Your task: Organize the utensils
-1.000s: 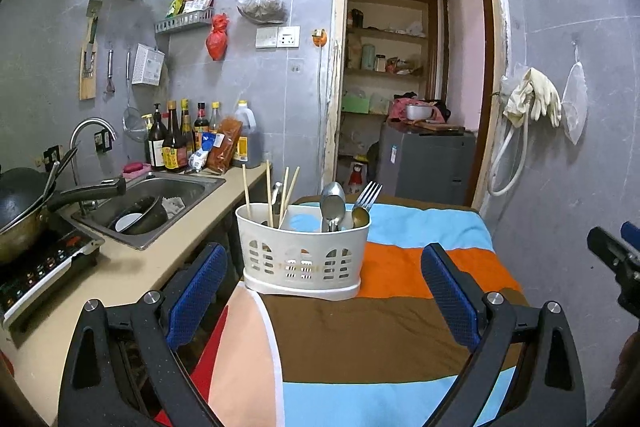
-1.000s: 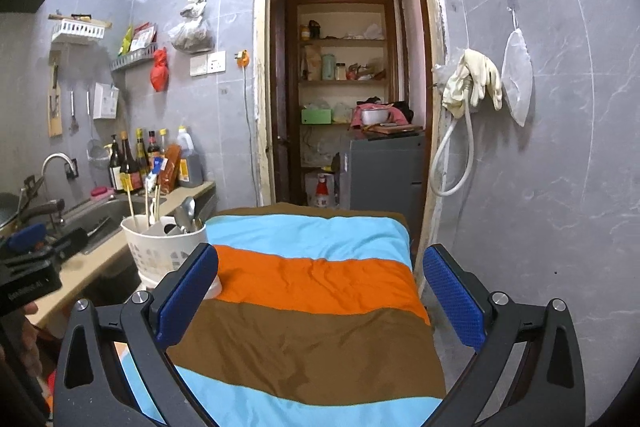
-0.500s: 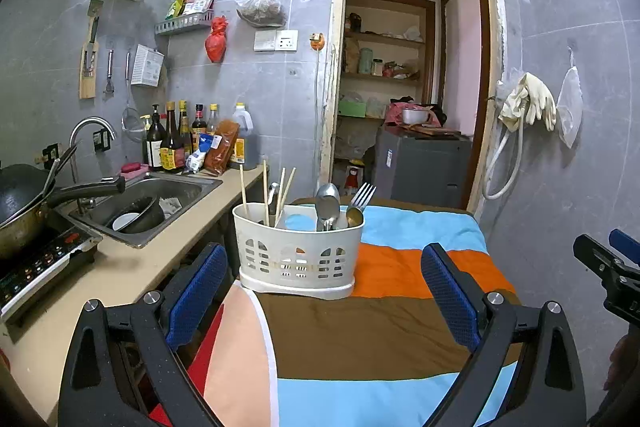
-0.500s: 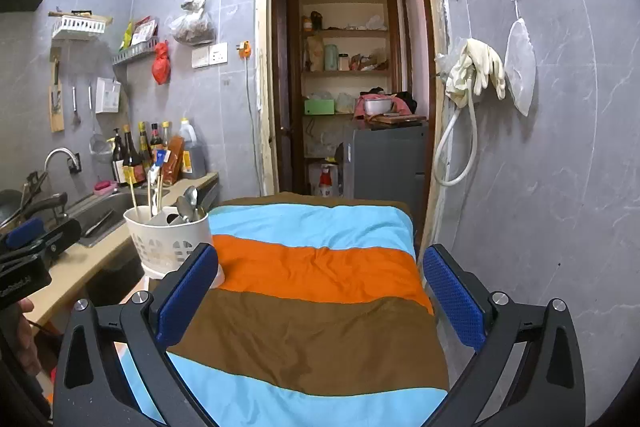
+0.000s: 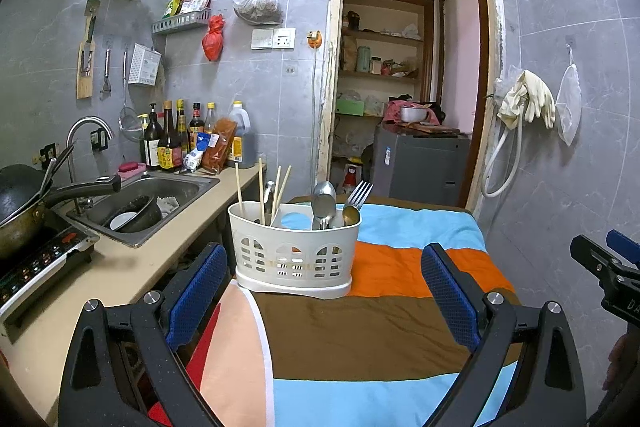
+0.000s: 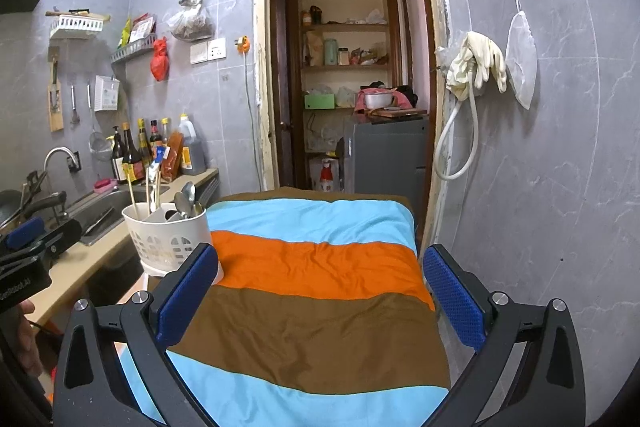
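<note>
A white slotted utensil caddy (image 5: 294,251) stands upright on the striped cloth (image 5: 360,331) at its left edge. Chopsticks (image 5: 262,193) fill its left compartment; spoons (image 5: 324,203) and a fork (image 5: 357,195) stand in the right one. My left gripper (image 5: 326,291) is open, just short of the caddy, with nothing between its blue pads. The right wrist view has the caddy (image 6: 168,241) at the left and my right gripper (image 6: 318,301) open and empty over the cloth (image 6: 316,291). The right gripper's body (image 5: 604,271) shows at the left view's right edge.
A counter (image 5: 120,267) with a steel sink (image 5: 144,203), dishes, a wok (image 5: 20,203) on a cooktop and sauce bottles (image 5: 176,143) runs along the left. An open doorway (image 5: 404,75) lies ahead; gloves and a hose (image 5: 516,115) hang on the right wall.
Both views have drifted slightly; the caddy sits a little lower and closer to the left gripper in the left view. Both grippers stay open and empty.
</note>
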A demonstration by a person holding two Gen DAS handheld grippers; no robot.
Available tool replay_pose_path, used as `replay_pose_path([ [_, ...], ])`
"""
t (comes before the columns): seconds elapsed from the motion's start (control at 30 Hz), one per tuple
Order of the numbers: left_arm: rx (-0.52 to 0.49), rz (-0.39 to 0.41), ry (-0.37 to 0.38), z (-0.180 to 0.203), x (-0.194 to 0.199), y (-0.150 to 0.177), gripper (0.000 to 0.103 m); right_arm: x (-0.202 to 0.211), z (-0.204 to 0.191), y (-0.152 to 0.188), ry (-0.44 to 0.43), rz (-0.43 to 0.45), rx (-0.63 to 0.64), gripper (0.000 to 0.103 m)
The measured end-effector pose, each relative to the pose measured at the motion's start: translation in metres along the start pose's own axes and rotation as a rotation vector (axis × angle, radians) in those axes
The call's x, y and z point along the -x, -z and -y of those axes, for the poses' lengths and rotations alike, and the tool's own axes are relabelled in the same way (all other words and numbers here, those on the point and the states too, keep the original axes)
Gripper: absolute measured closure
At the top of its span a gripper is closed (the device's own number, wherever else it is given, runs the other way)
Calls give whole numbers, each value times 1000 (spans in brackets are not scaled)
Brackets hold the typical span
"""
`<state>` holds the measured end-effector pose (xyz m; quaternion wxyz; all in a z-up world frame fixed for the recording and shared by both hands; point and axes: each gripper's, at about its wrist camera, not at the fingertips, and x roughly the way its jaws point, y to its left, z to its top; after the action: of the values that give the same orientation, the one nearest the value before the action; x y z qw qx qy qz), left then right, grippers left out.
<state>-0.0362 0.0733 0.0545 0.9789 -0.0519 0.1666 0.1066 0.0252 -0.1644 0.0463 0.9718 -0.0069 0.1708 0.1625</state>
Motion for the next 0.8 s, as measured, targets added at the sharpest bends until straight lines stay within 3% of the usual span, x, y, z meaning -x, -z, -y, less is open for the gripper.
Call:
replay_pose_path([
  [0.8, 0, -1, 0, 1, -1, 0, 8, -1, 1, 1, 0, -4, -1, 0],
])
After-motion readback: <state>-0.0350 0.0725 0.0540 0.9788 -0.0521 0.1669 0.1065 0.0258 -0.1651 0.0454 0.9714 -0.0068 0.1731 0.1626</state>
